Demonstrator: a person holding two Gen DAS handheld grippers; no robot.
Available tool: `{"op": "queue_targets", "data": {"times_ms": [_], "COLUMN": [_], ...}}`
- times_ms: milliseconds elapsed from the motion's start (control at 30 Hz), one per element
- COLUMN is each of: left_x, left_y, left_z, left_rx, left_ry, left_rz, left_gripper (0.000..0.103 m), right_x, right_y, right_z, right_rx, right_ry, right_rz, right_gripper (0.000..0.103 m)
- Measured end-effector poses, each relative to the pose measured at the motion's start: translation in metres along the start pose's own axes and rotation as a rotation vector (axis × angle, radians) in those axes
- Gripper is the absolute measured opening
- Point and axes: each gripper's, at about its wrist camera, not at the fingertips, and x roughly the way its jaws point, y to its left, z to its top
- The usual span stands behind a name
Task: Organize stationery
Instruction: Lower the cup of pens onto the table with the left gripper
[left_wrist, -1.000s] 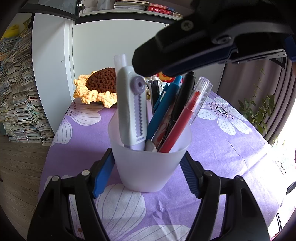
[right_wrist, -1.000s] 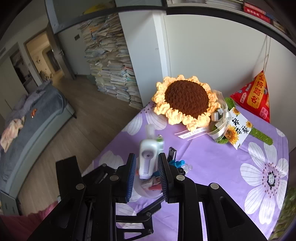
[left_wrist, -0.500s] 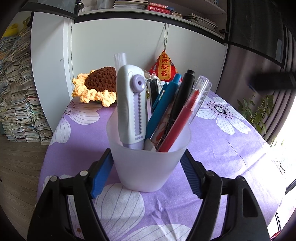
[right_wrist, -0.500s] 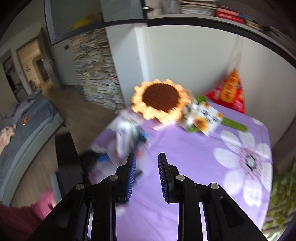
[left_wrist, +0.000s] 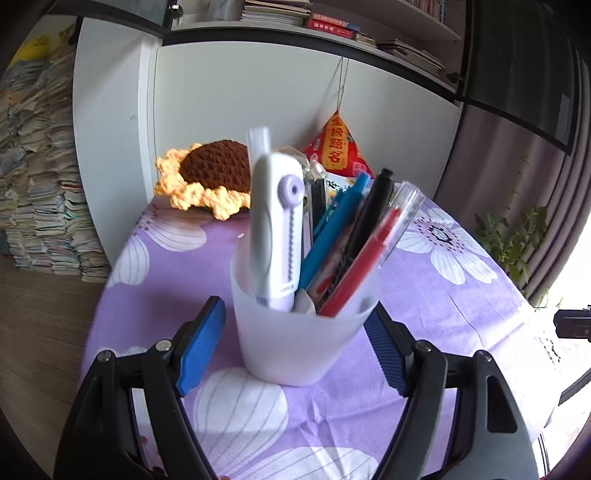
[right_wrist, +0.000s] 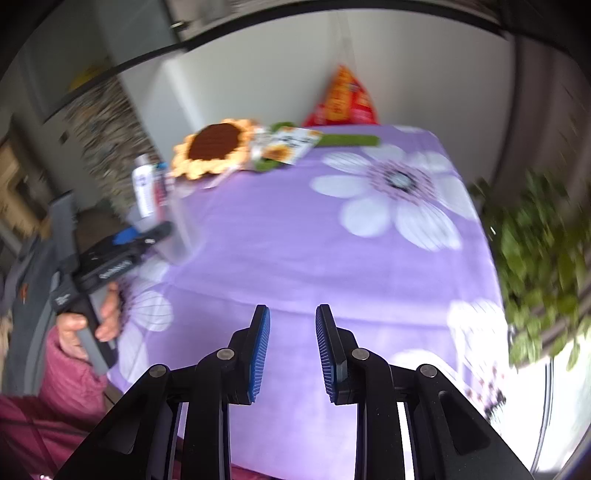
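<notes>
Left gripper (left_wrist: 295, 347) jaws have just been opening, now clear of the translucent pen cup (left_wrist: 303, 332) between them. Right gripper (right_wrist: 291, 350), narrowly parted and empty, has swung away rightward over bare purple tablecloth (right_wrist: 332, 240).

The red triangular pouch (left_wrist: 338, 157) hanging by the wall carries gold characters, 金榜题名; the small print on the pens is too blurred to read.

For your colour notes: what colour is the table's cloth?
Purple tablecloth with white flowers; clearest in the right wrist view.
</notes>
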Motion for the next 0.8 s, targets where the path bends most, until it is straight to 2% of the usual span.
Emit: {"op": "queue_targets", "data": {"times_ms": [233,567,667,733,800], "left_x": [-0.002,0.010,0.013,0.015,0.016], "left_y": [-0.014,-0.015,-0.018,-0.018,-0.017], "left_z": [0.019,0.022,0.022,0.023,0.024], "left_rx": [0.050,0.061,0.087,0.090,0.091], "left_ry": [-0.034,0.015,0.019,0.024,0.026], "left_rz": [0.056,0.069,0.098,0.102,0.102], "left_gripper": [0.076,0.076,0.076,0.070,0.069], "right_x": [-0.004,-0.008,-0.005,-0.004,-0.004], "right_y": [-0.035,-0.061,-0.071,-0.075,-0.077], "right_z": [0.000,-0.001,-0.003,-0.003,-0.004], "right_rx": [0.102,0.163,0.202,0.220,0.229], "right_ry": [-0.002,-0.011,-0.003,0.001,0.002], "right_rz": [0.028,0.066,0.070,0.069,0.069], "right_gripper": [0.026,0.026,0.027,0.027,0.027]}}
